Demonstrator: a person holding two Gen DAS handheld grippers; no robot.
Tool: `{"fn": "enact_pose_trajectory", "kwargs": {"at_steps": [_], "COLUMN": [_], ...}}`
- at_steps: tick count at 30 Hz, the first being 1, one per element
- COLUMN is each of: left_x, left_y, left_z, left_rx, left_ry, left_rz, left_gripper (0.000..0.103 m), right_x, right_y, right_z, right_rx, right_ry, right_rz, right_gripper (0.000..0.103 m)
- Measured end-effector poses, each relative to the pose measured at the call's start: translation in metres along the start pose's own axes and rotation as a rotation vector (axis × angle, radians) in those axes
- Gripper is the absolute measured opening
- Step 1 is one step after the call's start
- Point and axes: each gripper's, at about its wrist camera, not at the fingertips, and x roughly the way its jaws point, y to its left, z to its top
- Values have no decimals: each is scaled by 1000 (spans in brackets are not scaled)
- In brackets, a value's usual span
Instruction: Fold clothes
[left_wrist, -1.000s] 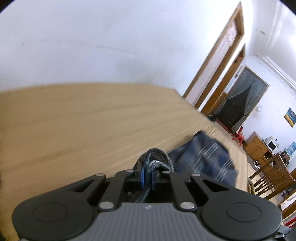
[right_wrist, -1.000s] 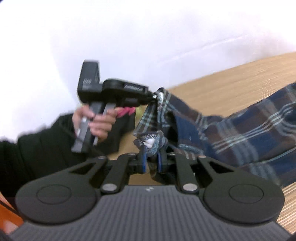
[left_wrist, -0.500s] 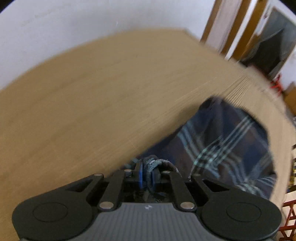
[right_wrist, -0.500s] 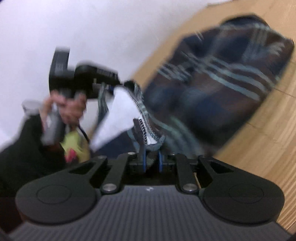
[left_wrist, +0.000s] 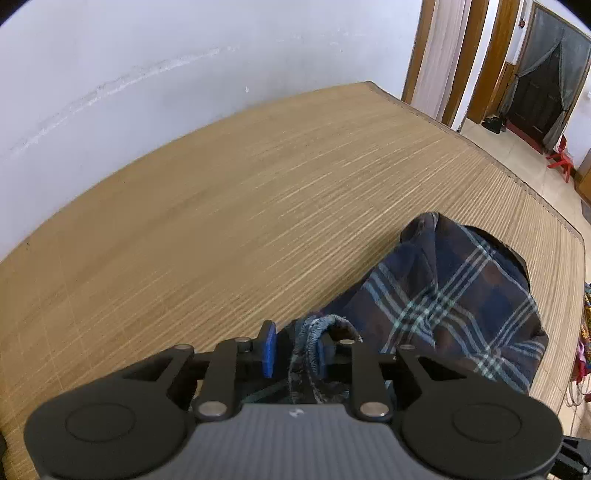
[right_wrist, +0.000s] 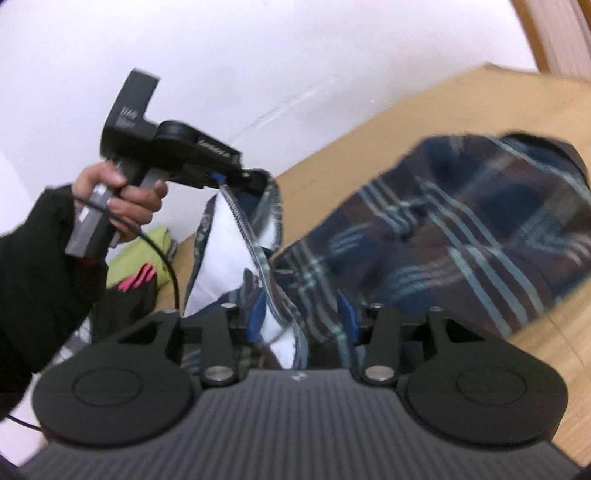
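Observation:
A dark blue and brown plaid shirt (left_wrist: 443, 302) lies bunched on the bamboo mat (left_wrist: 258, 184), to the right of my left gripper (left_wrist: 294, 347). That gripper's jaws stand apart, and the shirt's hem rests against the right fingertip only. In the right wrist view the shirt (right_wrist: 443, 236) shows its white lining. My right gripper (right_wrist: 301, 314) is wide open with the striped hem drooping loose between its pads. A hand (right_wrist: 125, 195) holds the left gripper (right_wrist: 236, 177) up at the left, with the hem trailing from its tip.
A white wall (left_wrist: 184, 55) runs along the mat's far side. The mat's right edge (left_wrist: 517, 177) drops to a tiled floor with wooden doors. Green and pink items (right_wrist: 147, 254) lie at the left below the black sleeve (right_wrist: 33, 277).
Both grippers were shut on the shirt's hem; now both jaws have opened. The left wrist view has tilted back up towards the wall. The shirt's body has settled onto the mat.

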Motion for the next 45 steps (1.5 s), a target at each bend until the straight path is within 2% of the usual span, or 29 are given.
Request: {"fn": "enact_pose_trajectory", "kwargs": {"at_steps": [2, 4, 5, 7, 9, 11, 14, 16, 18, 22, 25, 28, 30, 32, 36, 40, 42, 45], "left_x": [13, 36, 53, 80, 74, 67, 43, 19, -5, -44, -71, -81, -74, -63, -41, -35, -34, -36], "left_y": [-3, -8, -13, -23, -20, -16, -2, 9, 21, 52, 79, 97, 100, 99, 82, 51, 42, 36], "left_z": [3, 4, 2, -2, -6, -11, -14, -19, -28, -59, -96, -151, -190, -221, -252, -258, -254, -249], "left_rx": [-9, -28, -43, -57, -50, -42, -18, 16, 32, -18, -69, -97, -131, -189, -281, -212, -173, -156], "left_ry": [17, 42, 72, 133, 115, 98, 83, 56, 30, -32, -91, -115, -91, -63, -20, -31, -51, -76], "left_rz": [-14, -65, -92, -95, -115, -135, -163, -147, -132, -113, -90, 10, 54, 12, -101, -134, -135, -142], "left_gripper": [26, 25, 25, 22, 22, 22, 28, 41, 46, 46, 46, 46, 45, 45, 44, 44, 44, 44], "right_x": [4, 8, 10, 13, 23, 42, 63, 70, 69, 71, 71, 70, 68, 65, 59, 48, 37, 28], "right_y": [13, 26, 32, 45, 53, 47, 32, 19, 15, 21, 22, 23, 25, 29, 42, 49, 57, 74], "right_z": [-1, -3, -3, -6, -8, -12, -19, -23, -23, -24, -23, -20, -16, -12, -4, 4, 7, 7], "right_rx": [-45, -90, -113, -178, -234, -228, -174, -104, -67, -124, -104, -89, -102, -125, -186, -157, -164, -288], "right_ry": [7, 13, 17, 21, 50, 100, 161, 186, 184, 196, 195, 190, 184, 191, 207, 194, 168, 162], "right_rz": [-5, -11, -14, -29, -55, -118, -194, -222, -220, -252, -273, -304, -334, -346, -362, -363, -335, -270], "right_gripper": [47, 47, 47, 47, 46, 45, 46, 46, 46, 47, 47, 47, 47, 47, 47, 47, 47, 49]}}
